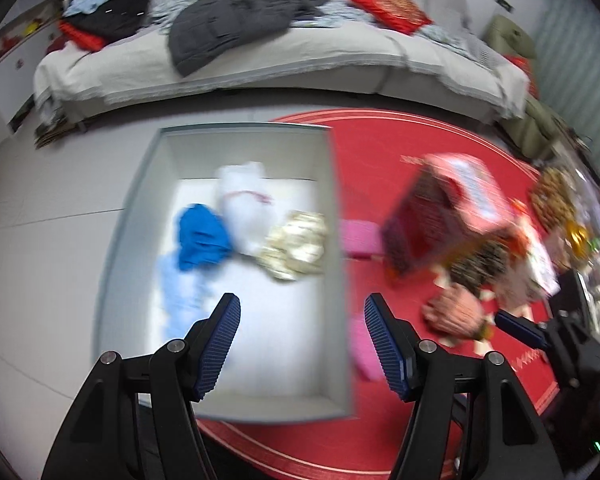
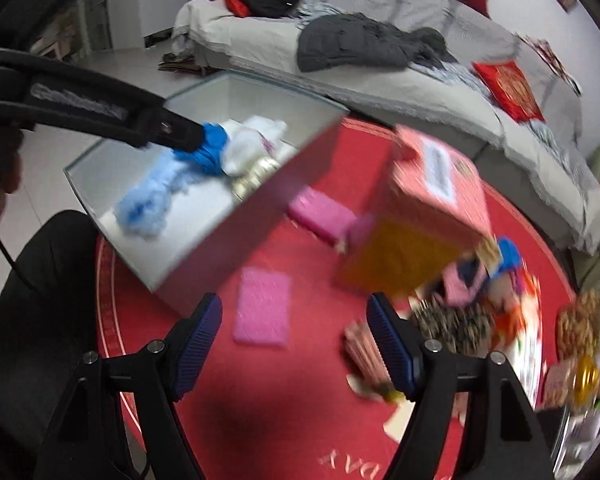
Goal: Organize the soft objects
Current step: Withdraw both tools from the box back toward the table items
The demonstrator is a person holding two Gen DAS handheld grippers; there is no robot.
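A grey open box (image 1: pixel 138 216) holds a blue cloth (image 1: pixel 200 238), a white bundle (image 1: pixel 244 204), a pale blue fluffy piece (image 1: pixel 180 300) and a gold-cream item (image 1: pixel 296 246). My left gripper (image 1: pixel 301 304) hangs open over the box's near end with nothing between its fingers. Two pink sponges (image 2: pixel 262 308) (image 2: pixel 321 216) lie on the red mat (image 2: pixel 300 400) beside the box (image 2: pixel 240 220). My right gripper (image 2: pixel 296 304) is open above the mat, the nearer sponge showing beyond its fingers, untouched. The left gripper (image 2: pixel 192 136) reaches in from the left over the box.
A pink-red carton (image 2: pixel 435 188) stands tilted on the mat, with a blurred heap of packets and soft things (image 2: pixel 479 312) to its right. Behind is a sofa (image 1: pixel 260 60) with a grey jacket (image 1: pixel 228 20) and red cushions (image 1: pixel 391 6). Pale floor tiles (image 1: pixel 40 240) lie left.
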